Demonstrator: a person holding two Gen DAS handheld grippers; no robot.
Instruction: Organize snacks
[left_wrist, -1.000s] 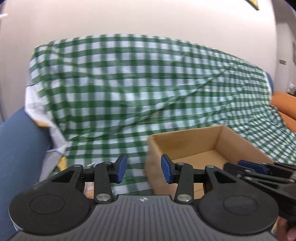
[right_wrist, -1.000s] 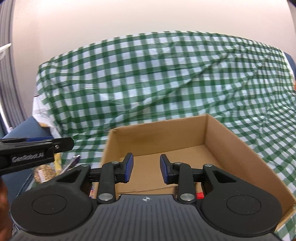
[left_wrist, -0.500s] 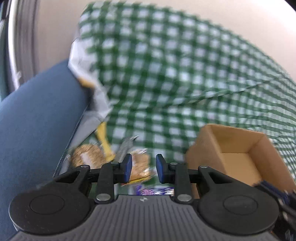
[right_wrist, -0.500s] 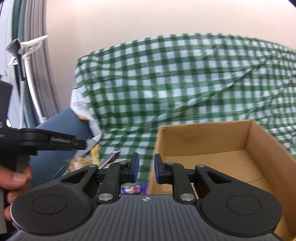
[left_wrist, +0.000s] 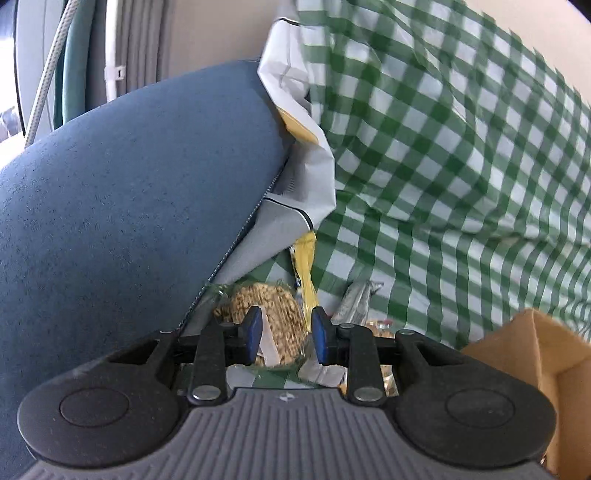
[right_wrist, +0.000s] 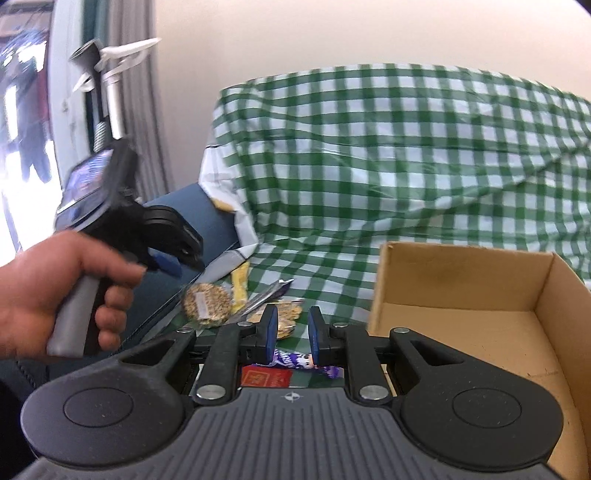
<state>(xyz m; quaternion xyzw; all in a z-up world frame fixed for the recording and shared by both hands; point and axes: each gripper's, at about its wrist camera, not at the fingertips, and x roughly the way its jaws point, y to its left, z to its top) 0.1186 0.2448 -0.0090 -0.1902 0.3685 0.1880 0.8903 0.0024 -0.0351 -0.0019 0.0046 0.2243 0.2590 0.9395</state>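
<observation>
Nearest in the left wrist view, the left gripper (left_wrist: 283, 334) has swung away from the cardboard box (left_wrist: 532, 354) and now tips down over the heap of snacks by the blue sofa arm (left_wrist: 129, 206). Its jaws have just been closing but stand partly apart with nothing pressed between them; the round seed cake in clear wrap (left_wrist: 266, 314) lies on the cloth just beyond the blue pads, not yet touched. Beside it lie a yellow packet (left_wrist: 304, 266) and a silver foil packet (left_wrist: 356, 301), all on the green checked cloth (left_wrist: 461, 166) that covers the sofa seat and back.

In the right wrist view, the right gripper (right_wrist: 292, 334) has also turned toward the heap, so the box (right_wrist: 461, 295) now sits off to the right instead of dead ahead. Its jaws have just been closing too, and stand narrowly apart and empty. Below them lie a purple wrapper (right_wrist: 295, 360) and a red packet (right_wrist: 264, 377), with gold-wrapped sweets (right_wrist: 286, 314) a little further on. The person's left hand (right_wrist: 62, 288) grips the other tool's handle at the left edge.

The box looks empty in what shows of it, so the sorting seems barely begun. Both tools have likely turned to fetching, the seed cake being the left one's probable target.
</observation>
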